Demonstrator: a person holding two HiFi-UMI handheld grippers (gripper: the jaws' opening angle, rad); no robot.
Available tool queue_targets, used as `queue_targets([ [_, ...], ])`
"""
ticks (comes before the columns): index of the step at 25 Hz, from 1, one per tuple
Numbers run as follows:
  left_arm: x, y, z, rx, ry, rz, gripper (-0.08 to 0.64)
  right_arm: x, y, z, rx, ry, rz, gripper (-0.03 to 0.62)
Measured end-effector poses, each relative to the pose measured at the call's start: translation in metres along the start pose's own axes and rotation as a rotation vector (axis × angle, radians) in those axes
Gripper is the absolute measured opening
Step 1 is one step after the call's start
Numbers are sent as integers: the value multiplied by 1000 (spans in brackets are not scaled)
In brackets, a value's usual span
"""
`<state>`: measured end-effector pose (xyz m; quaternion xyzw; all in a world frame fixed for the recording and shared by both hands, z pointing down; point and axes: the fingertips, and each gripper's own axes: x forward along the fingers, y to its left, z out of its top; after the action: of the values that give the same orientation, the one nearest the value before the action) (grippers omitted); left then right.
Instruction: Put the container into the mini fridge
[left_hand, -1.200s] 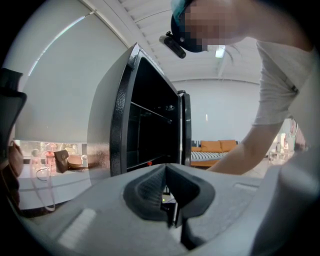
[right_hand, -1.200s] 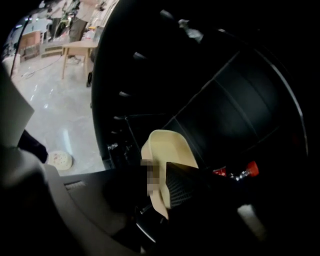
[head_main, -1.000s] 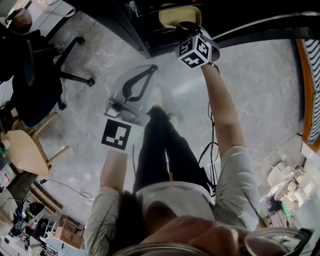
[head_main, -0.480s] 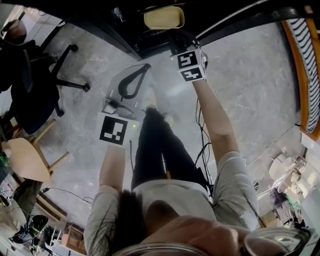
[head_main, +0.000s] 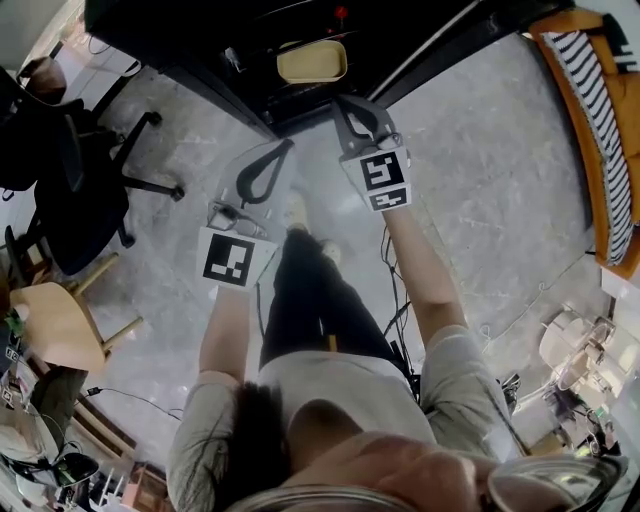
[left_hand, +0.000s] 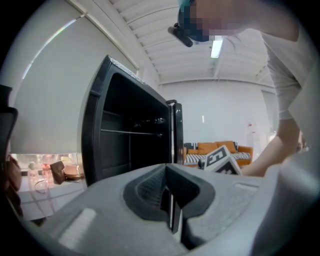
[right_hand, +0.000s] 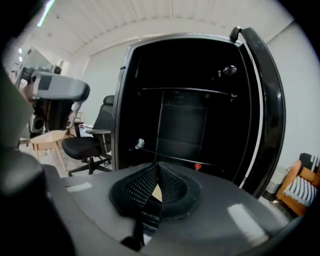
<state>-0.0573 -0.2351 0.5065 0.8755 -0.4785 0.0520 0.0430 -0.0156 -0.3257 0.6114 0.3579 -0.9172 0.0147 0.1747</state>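
The pale yellow container (head_main: 312, 62) lies inside the black mini fridge (head_main: 200, 40), on its floor near the front opening. My right gripper (head_main: 352, 108) hangs just outside the opening, a little short of the container, shut with nothing held. In the right gripper view its jaws (right_hand: 158, 165) meet at the tips before the open fridge (right_hand: 185, 120), and a sliver of the yellow container (right_hand: 156, 192) shows through the gap below them. My left gripper (head_main: 287, 147) is shut and empty, left of the right one, over the floor. In its own view the jaws (left_hand: 166, 169) point at the fridge (left_hand: 130, 150).
The fridge door (right_hand: 267, 125) stands open at the right. A black office chair (head_main: 70, 170) and a wooden stool (head_main: 55, 325) are on the left. An orange sofa with a striped cushion (head_main: 600, 130) lines the right edge. Cables (head_main: 400, 300) trail on the floor by the person's legs.
The right gripper has drawn back out of the fridge, away from the container, which stays inside. The left gripper has barely moved.
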Motion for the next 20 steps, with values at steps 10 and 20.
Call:
queue_targets([
  [10, -12, -20, 54, 16, 1, 13, 2, -75, 15, 69, 60, -84, 38, -3],
  [20, -34, -49, 114, 57, -10, -21, 0, -140, 32, 149, 24, -142, 29, -3],
])
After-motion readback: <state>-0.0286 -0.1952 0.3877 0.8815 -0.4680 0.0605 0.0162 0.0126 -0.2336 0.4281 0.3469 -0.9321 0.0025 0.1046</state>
